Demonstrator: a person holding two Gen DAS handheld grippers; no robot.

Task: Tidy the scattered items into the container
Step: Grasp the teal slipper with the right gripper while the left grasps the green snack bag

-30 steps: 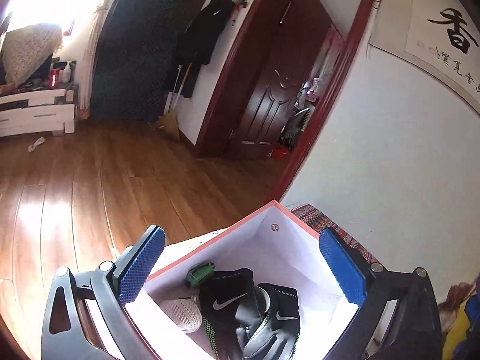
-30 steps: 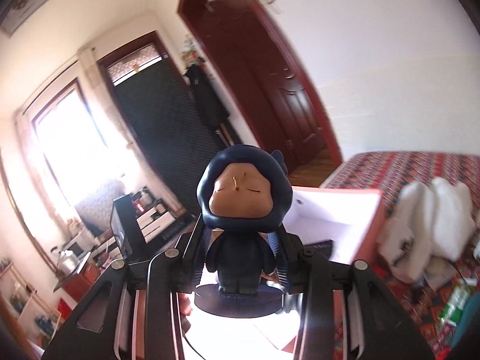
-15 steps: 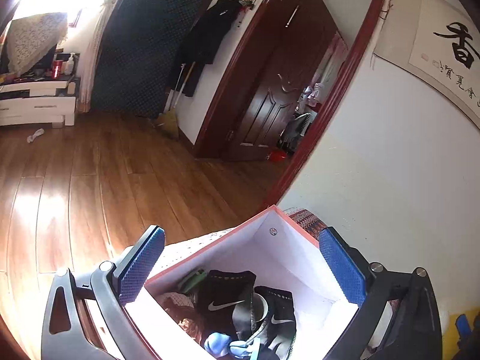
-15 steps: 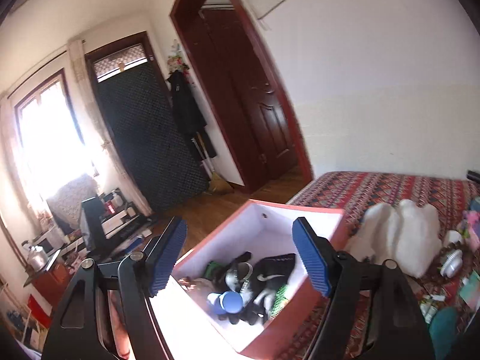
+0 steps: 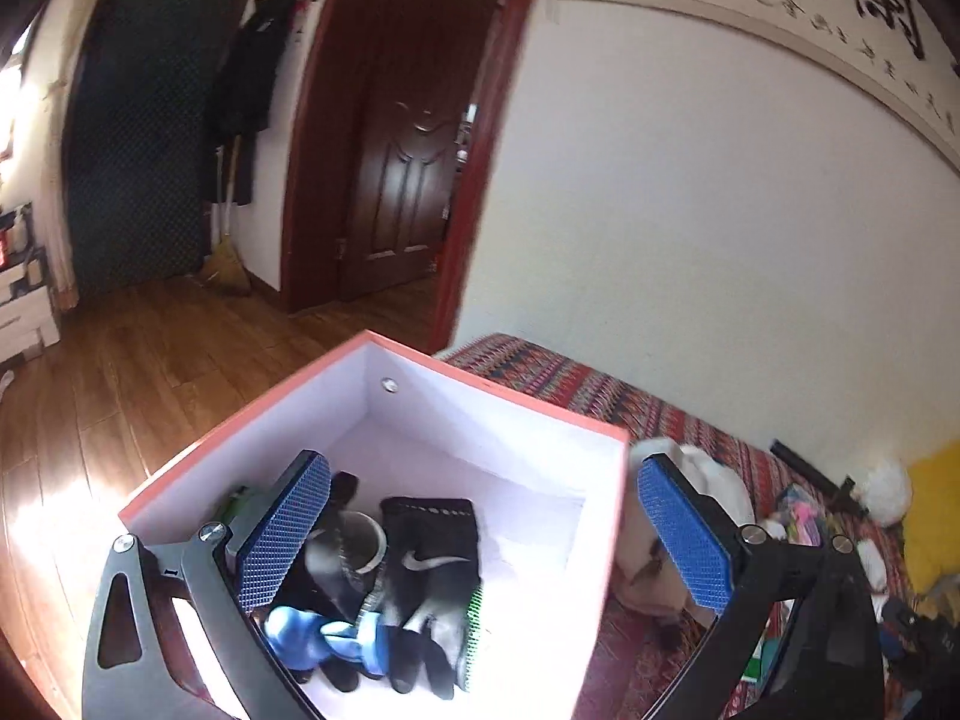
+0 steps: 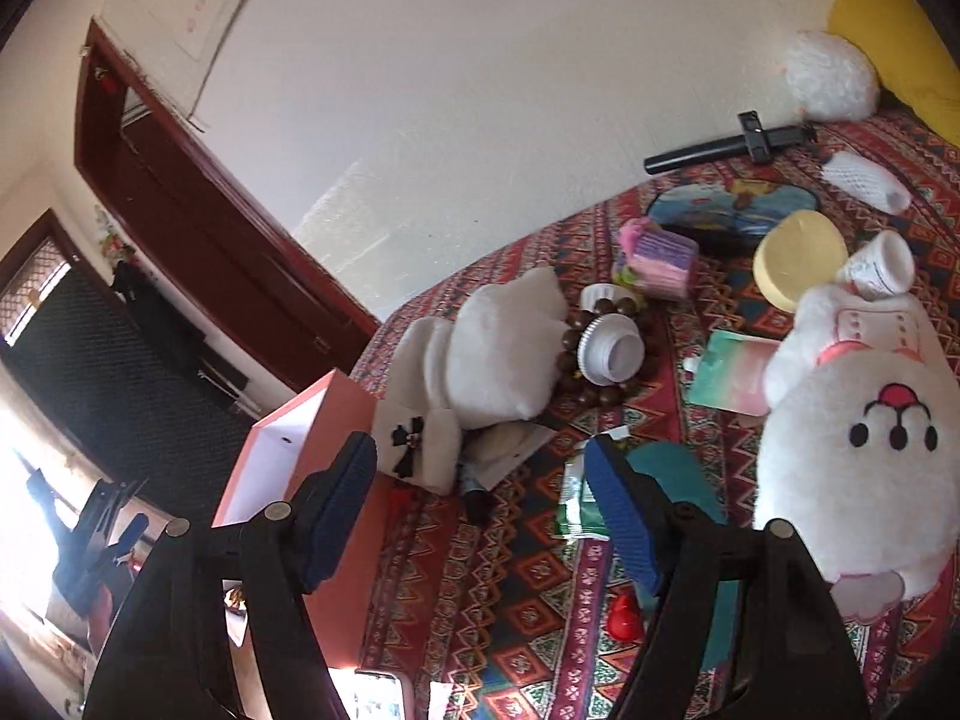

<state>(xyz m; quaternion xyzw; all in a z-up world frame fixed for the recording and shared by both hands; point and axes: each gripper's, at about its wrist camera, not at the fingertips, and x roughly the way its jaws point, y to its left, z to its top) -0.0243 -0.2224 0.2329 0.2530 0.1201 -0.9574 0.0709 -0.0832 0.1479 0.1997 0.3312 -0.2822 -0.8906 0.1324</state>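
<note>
Hard to see: the blue toy (image 5: 324, 642) in the box is blurry, and a green thing (image 5: 237, 501) hides behind a claw finger.
Box: the pink box (image 5: 498, 387) sits on the bed's edge and holds black gloves (image 5: 435, 564) and a cup (image 5: 360, 546).
Left claw (image 5: 480, 546): wide, empty, over the box.
Right claw (image 6: 480, 522): wide, empty, over the patterned blanket (image 6: 516, 612).
Still out: a white bunny (image 6: 858, 438), a white bottle (image 6: 609, 351), brown beads (image 6: 576, 387).

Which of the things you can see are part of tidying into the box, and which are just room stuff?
Part of the job:
- pink box
- white plush bunny
- wooden bead bracelet
- yellow round lid

Just there:
- calligraphy scroll
- broom
- dark wooden door
</note>
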